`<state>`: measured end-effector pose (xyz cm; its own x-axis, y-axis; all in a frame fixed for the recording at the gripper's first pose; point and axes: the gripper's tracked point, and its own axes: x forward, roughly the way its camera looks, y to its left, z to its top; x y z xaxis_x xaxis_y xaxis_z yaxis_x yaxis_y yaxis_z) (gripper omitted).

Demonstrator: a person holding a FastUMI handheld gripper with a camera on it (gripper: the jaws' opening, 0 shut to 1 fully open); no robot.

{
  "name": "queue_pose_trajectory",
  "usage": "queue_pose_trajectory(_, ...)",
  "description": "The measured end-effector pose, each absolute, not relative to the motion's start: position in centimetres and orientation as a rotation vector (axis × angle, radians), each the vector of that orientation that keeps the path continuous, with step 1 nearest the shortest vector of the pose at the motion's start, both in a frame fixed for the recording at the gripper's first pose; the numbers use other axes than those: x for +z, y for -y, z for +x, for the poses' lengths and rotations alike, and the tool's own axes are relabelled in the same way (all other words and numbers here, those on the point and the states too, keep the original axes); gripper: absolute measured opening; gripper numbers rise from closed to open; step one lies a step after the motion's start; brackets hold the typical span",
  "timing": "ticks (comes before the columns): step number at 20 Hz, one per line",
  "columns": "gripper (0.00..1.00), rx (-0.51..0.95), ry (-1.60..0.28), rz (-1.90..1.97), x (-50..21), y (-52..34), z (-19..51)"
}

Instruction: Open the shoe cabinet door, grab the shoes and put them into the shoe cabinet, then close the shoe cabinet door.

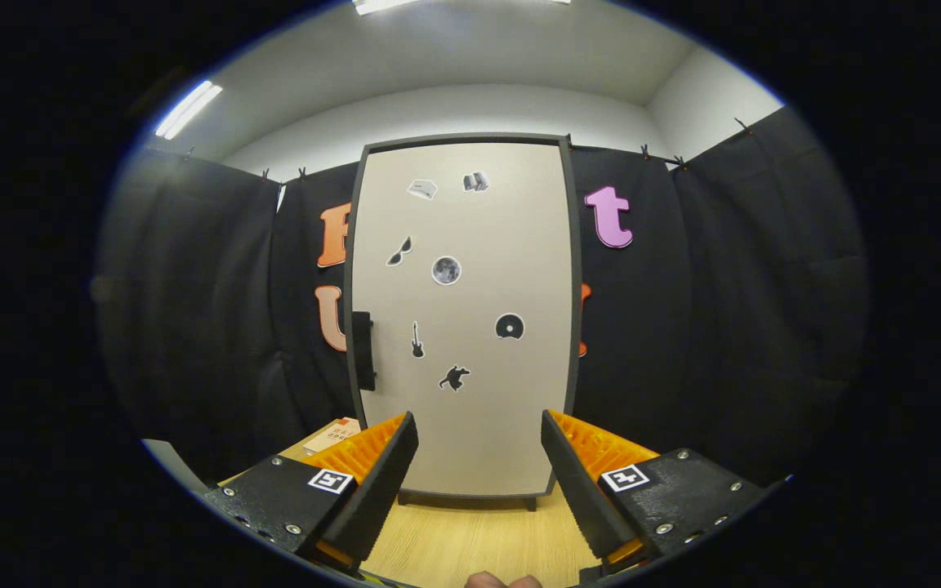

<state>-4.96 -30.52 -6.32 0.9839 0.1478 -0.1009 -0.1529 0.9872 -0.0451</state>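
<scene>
Card (333, 434) partly hidden behind left tong.

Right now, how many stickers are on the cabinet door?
7 on the cabinet door: two at the top, sunglasses, a moon, a disc, a guitar and an animal. The open gripper hides none.

No text is legible on the shoe cabinet door (462, 318) stickers.

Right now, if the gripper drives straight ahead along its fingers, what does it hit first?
Probably the shut shoe cabinet door, low on its beige panel, well right of the black handle. The gripper is open and holds nothing, and only bare wooden table lies between. How far off is unclear through the fisheye.
</scene>
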Motion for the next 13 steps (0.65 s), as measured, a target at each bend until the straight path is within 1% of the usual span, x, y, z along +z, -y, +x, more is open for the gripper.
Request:
queue_pose_trajectory(6, 0.95, 0.081, -0.059, -0.062, -4.5, 35.1, -8.3)
queue_pose_trajectory(13, 0.95, 0.047, -0.016, -0.083, -2.5, 34.9, -9.6)
